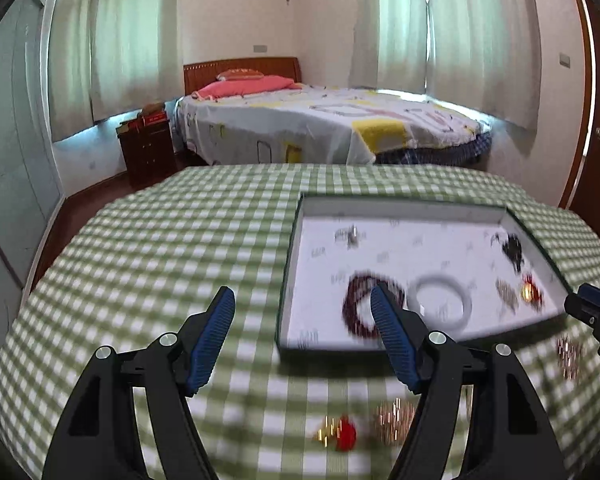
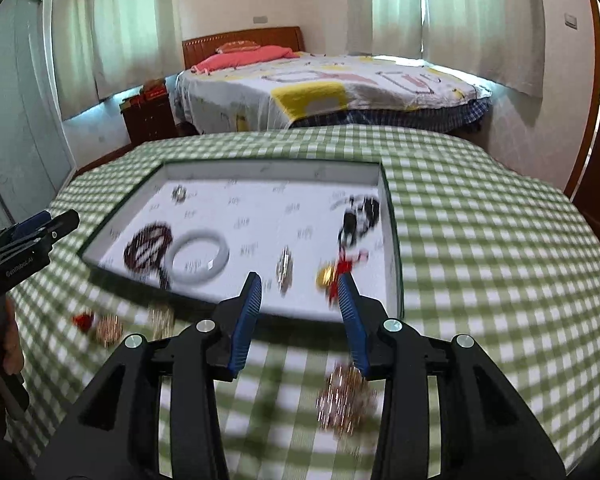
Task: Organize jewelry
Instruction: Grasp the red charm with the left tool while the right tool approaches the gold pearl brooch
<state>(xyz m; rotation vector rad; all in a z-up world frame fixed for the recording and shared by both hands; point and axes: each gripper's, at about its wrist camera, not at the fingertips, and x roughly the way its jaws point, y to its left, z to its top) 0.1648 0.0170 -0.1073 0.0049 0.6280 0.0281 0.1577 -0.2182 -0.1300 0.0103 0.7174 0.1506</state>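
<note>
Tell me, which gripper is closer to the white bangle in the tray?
Probably the left. The left gripper has one finger over the tray edge, right beside the white bangle. The right gripper hangs over the tray's other end, by the gold and red charm.

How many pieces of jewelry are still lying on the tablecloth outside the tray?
3, though blur may hide more: a red-and-gold piece and a gold cluster side by side, and another gold cluster nearer the tray's right corner.

Both wrist views — tray (image 1: 420,210) shared, near
</note>
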